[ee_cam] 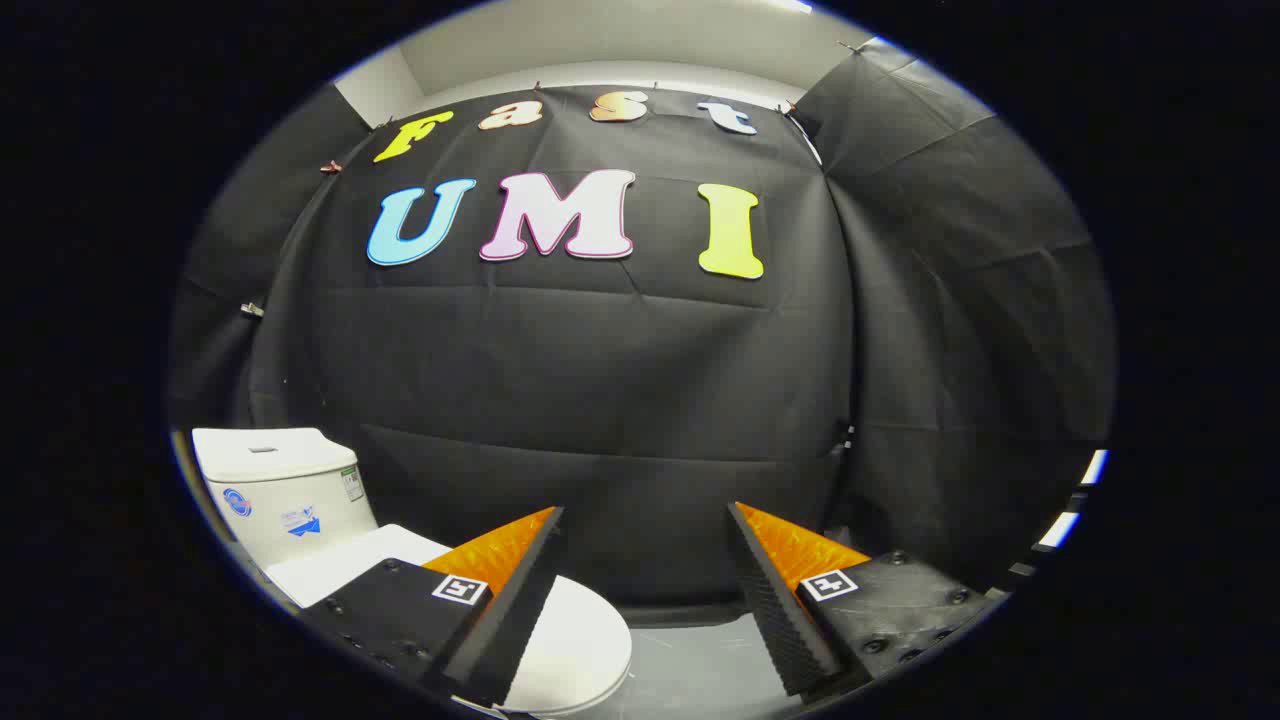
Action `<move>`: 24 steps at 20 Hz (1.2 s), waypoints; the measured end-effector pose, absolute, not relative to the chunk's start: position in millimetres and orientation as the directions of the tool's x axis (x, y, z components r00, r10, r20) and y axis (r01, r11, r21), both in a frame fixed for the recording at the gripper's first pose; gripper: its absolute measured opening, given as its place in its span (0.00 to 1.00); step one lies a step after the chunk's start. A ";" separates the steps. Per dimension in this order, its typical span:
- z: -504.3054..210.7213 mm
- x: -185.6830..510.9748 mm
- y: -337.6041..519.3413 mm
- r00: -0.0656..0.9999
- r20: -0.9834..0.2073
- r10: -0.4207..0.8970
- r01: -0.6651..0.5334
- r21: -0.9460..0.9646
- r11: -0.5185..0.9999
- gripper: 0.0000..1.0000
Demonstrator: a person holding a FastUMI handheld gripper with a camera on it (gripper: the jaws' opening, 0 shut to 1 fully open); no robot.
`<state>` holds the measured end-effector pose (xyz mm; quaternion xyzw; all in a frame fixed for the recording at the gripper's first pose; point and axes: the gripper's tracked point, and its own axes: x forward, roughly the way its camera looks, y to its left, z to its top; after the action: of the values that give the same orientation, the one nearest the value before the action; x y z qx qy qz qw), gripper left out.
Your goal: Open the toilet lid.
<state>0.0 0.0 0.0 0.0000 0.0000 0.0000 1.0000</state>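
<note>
Claw (645, 525) wide, holding nothing; closed toilet lid (575, 650) below, under left finger, tank (280, 490) beyond.

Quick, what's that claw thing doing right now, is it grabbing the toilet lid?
Gripper: open, holding nothing; the closed toilet lid lies below its fingers, untouched.

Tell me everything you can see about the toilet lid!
The toilet lid is white, smooth and glossy, like plastic, with a rounded front edge. It lies flat, closed, in front of the white tank. The open gripper is above it; one finger covers part of it, with no clear touch.
</note>
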 end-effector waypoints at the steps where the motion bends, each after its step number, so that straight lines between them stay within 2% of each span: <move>1: 0.2 -0.3 0.3 1.000 0.000 0.001 -0.001 0.000 1.000 0.98; 24: -4.2 0.2 4.7 1.000 -0.012 0.010 -0.010 -0.003 1.000 0.98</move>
<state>0.2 4.7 -4.2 -0.0013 0.0060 0.0052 1.0000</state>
